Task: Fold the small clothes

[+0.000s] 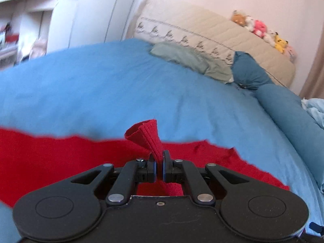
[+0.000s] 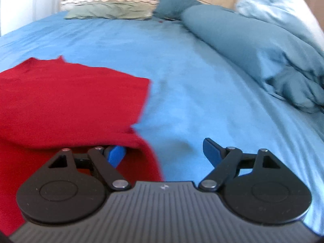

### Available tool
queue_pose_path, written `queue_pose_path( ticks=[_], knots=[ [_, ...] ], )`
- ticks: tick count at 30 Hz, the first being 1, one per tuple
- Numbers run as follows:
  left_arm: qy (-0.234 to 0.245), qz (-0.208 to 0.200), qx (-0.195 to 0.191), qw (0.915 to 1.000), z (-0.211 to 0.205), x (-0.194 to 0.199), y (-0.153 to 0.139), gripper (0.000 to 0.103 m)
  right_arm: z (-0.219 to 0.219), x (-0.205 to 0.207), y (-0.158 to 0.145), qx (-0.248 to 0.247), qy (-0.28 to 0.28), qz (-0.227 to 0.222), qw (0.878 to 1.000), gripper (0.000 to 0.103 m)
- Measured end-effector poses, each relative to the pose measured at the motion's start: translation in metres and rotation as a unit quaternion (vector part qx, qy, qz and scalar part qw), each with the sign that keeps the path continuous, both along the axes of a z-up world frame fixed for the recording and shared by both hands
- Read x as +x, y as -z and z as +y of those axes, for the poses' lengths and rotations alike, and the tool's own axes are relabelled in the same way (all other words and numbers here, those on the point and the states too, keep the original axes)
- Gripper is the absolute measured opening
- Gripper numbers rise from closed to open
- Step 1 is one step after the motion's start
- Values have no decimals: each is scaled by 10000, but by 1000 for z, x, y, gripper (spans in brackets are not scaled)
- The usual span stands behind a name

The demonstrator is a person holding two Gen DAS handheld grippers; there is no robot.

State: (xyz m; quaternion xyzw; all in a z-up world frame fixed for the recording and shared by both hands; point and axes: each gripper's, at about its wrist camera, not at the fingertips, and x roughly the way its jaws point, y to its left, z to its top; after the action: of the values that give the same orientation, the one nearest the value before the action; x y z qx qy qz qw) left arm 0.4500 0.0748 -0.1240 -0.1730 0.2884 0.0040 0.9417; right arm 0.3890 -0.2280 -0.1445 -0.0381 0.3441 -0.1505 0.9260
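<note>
Your left gripper (image 1: 159, 158) has its jaws clamped on a ribbed edge of the red knit garment (image 1: 60, 158). Your right gripper (image 2: 165, 151) has its jaws spread wide, the garment draped over its left jaw.

Left tool (image 1: 159, 158) pinched tight, black fingers (image 1: 151, 167) nearly touching, a ribbed fold of the red garment (image 1: 150, 135) clamped between them and fanning out beyond the tips. Held low and roughly level, pointing forward. Right tool (image 2: 165, 151) spread wide, blue-padded fingers (image 2: 211, 149) well apart, nothing gripped; left pad tucked under an edge of red cloth (partly hidden), right pad bare. Also low, aimed forward, slightly blurred.
</note>
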Motion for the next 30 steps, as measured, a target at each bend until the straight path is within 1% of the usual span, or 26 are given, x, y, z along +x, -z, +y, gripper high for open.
queue_pose_path(
  ticks=[1,3,6,9,11,12,15,16,17,18,19,22,25,26,27,28,29,30],
  knots=[
    [-5,39,-80,10000,4,-6,4,5,-7,-1,0,64,79,4,9999,101],
    [38,96,-158,9998,9,-14,11,5,-21,-8,2,343,112,30,9993,101],
    [104,202,-34,9997,12,-21,21,6,-32,-15,2,532,75,42,9985,101],
    [119,386,9,9992,18,-36,29,12,-31,-14,-1,390,-92,91,9992,101],
    [23,592,186,9981,20,-44,34,19,-29,-14,-2,212,-250,165,9993,102],
    [-41,677,285,9973,24,-52,37,19,-29,-15,-3,170,-312,197,9992,102],
    [-249,756,496,9956,34,-67,32,24,-29,-20,-10,55,-607,343,9975,103],
    [-310,748,551,9952,36,-73,28,36,-27,-23,-14,7,-702,385,9968,103],
    [-349,683,601,9952,37,-79,22,53,-25,-28,-19,-3,-827,376,9959,103],
    [-346,604,643,9955,37,-80,17,59,-21,-35,-26,58,-1032,260,9943,103],
    [-302,537,649,9960,34,-80,13,61,-17,-39,-33,166,-1232,113,9922,103],
    [-13,478,533,9974,19,-63,9,61,5,-38,-44,637,-1760,-186,9821,103],
    [251,513,438,9974,1,-43,14,61,24,-22,-35,990,-1987,-222,9748,103],
    [321,536,421,9972,-4,-38,17,61,28,-16,-26,1075,-1988,-163,9740,103],
    [391,577,423,9967,-7,-34,20,61,28,-12,-18,1089,-1897,-24,9758,103],
    [454,636,460,9959,-10,-29,26,61,25,-7,-6,1091,-1709,207,9790,103],
    [477,706,509,9951,-10,-26,30,61,18,-7,2,1267,-1632,205,9782,103],
    [502,830,558,9937,-10,-23,37,61,9,-13,3,1508,-1610,22,9754,103]
  ],
)
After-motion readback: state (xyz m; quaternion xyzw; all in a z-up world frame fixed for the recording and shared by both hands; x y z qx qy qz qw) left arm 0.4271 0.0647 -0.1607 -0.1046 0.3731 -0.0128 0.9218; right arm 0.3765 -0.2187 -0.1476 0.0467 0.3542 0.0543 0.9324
